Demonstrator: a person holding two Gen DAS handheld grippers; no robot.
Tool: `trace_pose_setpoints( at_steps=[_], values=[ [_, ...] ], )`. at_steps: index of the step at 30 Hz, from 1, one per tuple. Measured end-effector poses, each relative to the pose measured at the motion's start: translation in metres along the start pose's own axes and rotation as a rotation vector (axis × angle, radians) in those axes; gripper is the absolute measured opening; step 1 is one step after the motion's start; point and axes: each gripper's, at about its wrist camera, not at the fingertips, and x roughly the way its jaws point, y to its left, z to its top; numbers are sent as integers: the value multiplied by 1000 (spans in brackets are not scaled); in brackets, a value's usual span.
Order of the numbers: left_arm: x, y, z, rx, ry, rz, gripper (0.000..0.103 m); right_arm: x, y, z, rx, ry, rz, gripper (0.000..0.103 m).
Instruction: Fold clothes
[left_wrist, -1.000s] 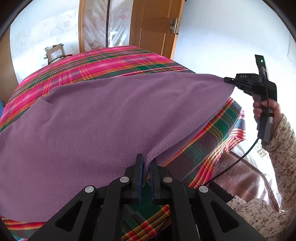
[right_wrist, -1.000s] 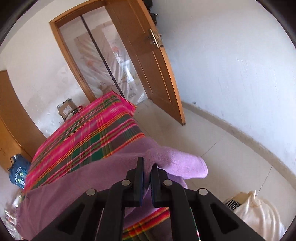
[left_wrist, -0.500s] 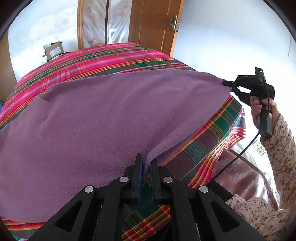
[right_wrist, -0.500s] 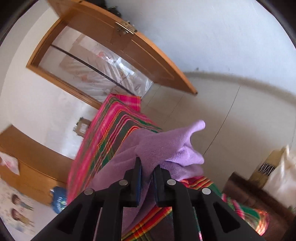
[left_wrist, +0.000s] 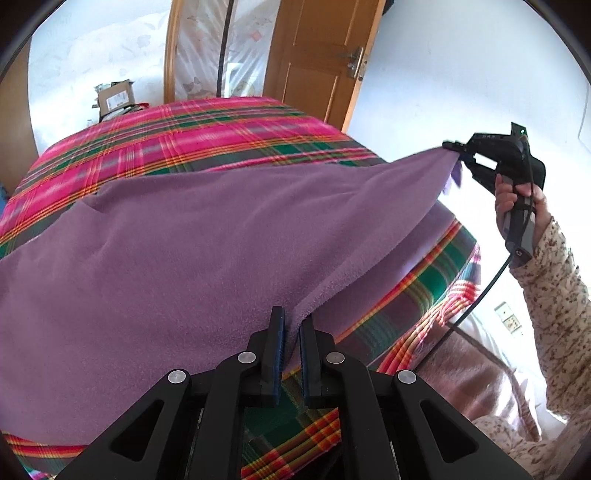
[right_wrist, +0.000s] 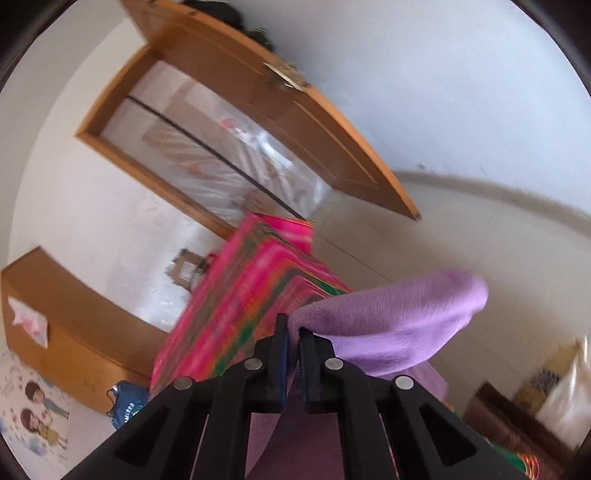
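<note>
A purple fleece (left_wrist: 207, 240) lies spread over a plaid bed (left_wrist: 221, 129). At its near edge the left gripper (left_wrist: 291, 325) pinches one corner, and off to the right the right gripper (left_wrist: 456, 151), its jaws closing on the cloth between them, lifts the other corner. That corner looks thinly caught, so a hard pull could slip it free and spoil the fold.

A soft, matt purple fleece garment (left_wrist: 207, 236) with a fuzzy nap lies over a woven plaid bedcover (left_wrist: 221, 133), below a glossy varnished wooden door (left_wrist: 314, 59) upper centre, with matt black plastic gripper fingers (left_wrist: 275, 354) at the bottom.
</note>
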Motion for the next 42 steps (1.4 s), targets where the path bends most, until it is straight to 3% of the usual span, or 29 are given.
trace_pose_setpoints(
  at_steps=[4,9,13,21,26,30,37,39,42],
  values=[
    [2,-1,-1,-7,11,-2,8,-3,3,1,-20,-33,39,5],
    [13,-3,-5,11,61,9,8,7,-55,-24,124,60,-67,5],
    [12,-1,-5,14,58,6,8,4,-86,-42,203,90,-64,5],
    [11,3,-7,11,66,-1,8,-6,-91,-41,207,79,-49,5],
    [-4,15,-10,-34,40,-44,8,-6,-83,-36,193,72,-54,5],
    [-3,24,-21,-48,75,-43,8,-11,-82,-33,186,72,-54,5],
    [-5,29,-26,-31,89,-53,8,-10,-87,-38,149,116,-177,13],
    [-10,30,-25,-25,93,-84,8,-13,-87,-35,131,109,-227,23],
    [-17,31,-24,-23,90,-149,8,-22,-78,-28,73,68,-318,23]
  ],
)
